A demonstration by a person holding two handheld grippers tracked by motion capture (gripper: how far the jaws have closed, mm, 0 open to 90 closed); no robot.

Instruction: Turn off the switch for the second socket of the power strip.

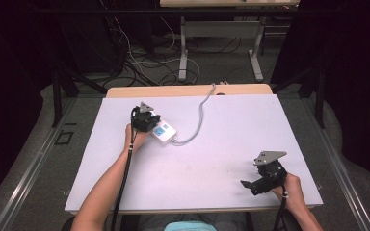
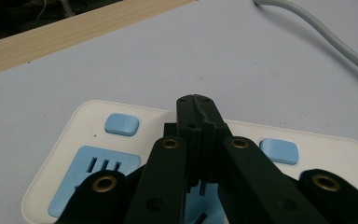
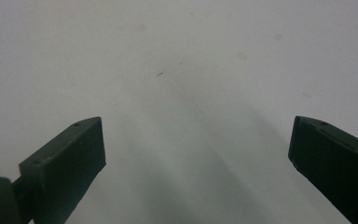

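I see my left gripper [image 1: 150, 120] over the power strip [image 1: 165, 133], which lies on the white table [image 1: 212, 159], toward its far left. Its two jaws are pressed tight together with nothing between them, and their tips [image 2: 196, 108] sit over the white top of the strip, between two blue buttons [image 2: 121, 124]. A grey cord [image 1: 198, 122] runs from the strip to the table's far edge. My right gripper [image 1: 250, 185] is well apart, near the front right corner. Its jaws stand wide open over bare table.
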